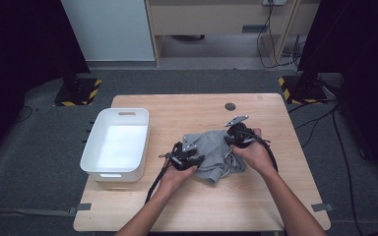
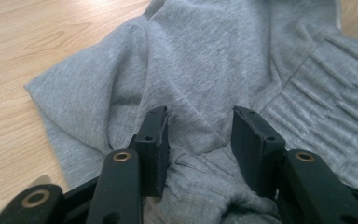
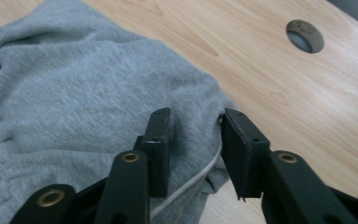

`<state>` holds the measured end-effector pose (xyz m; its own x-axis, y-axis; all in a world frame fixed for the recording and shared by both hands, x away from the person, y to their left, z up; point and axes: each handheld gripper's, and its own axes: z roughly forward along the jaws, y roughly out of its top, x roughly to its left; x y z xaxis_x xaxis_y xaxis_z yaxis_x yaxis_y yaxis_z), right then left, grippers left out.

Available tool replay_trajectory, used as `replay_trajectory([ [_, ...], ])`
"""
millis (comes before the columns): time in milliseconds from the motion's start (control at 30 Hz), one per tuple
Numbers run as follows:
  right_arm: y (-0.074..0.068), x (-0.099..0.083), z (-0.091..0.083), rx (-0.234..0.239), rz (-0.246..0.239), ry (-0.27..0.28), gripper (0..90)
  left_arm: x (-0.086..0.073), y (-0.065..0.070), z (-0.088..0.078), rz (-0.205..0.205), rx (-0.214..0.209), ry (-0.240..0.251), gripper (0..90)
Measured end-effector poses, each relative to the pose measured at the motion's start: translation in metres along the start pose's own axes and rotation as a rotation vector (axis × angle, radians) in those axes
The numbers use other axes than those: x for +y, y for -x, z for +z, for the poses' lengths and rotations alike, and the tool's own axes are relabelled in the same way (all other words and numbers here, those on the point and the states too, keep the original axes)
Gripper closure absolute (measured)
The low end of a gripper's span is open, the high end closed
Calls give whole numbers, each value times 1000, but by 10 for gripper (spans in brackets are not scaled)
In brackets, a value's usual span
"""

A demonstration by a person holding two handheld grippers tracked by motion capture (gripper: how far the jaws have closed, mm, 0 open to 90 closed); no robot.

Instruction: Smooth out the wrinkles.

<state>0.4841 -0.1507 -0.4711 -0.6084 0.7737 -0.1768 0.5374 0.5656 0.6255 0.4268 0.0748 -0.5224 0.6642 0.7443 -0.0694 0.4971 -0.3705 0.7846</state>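
Working a grey garment [image 1: 215, 153] that's lying crumpled on the wooden table [image 1: 187, 206], w/ a white bin [image 1: 115, 173] sitting empty just to the left, apart from the cloth. The left gripper [image 1: 191, 158] is sitting low at the near-left edge of the fabric; in the left gripper view its jaws are standing part-way apart w/ a raised fold of the cloth [image 2: 200, 70] bunching between them, pads [image 2: 156, 135] touching fabric but I can't tell if they're really biting. The right gripper [image 1: 236, 135] is at the far-right corner; in the right gripper view its jaws are also half spread, straddling the garment's edge [image 3: 98, 88] and a pale drawstring [image 3: 193, 179], and again can't tell whether it's clamping. The cable hole [image 3: 305, 35] in the tabletop is well clear. Looks like the step is getting a hold on both sides, prob. for folding or lifting toward the bin. To do it well: be closing each jaw fully on one layer bundle before lifting, not on the cord alone, since that would be slipping out; keeping both hands level and pulling apart gently so the cloth is tensioning evenly; avoiding dragging the ribbed waistband [image 2: 317, 102] under itself.
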Motion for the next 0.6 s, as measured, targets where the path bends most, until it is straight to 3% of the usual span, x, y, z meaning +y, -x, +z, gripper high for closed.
replay_trajectory([
  [200, 4, 2, -4, -2, -5, 2, 621, 2, 0, 6, -17, 8, 7, 556],
  [333, 8, 4, -5, -19, 6, 5, 593, 3, 2, 9, -7, 15, 13, 554],
  [600, 14, 8, -17, -13, 28, 34, 589, 5, 3, -9, 6, 1, 36, 545],
])
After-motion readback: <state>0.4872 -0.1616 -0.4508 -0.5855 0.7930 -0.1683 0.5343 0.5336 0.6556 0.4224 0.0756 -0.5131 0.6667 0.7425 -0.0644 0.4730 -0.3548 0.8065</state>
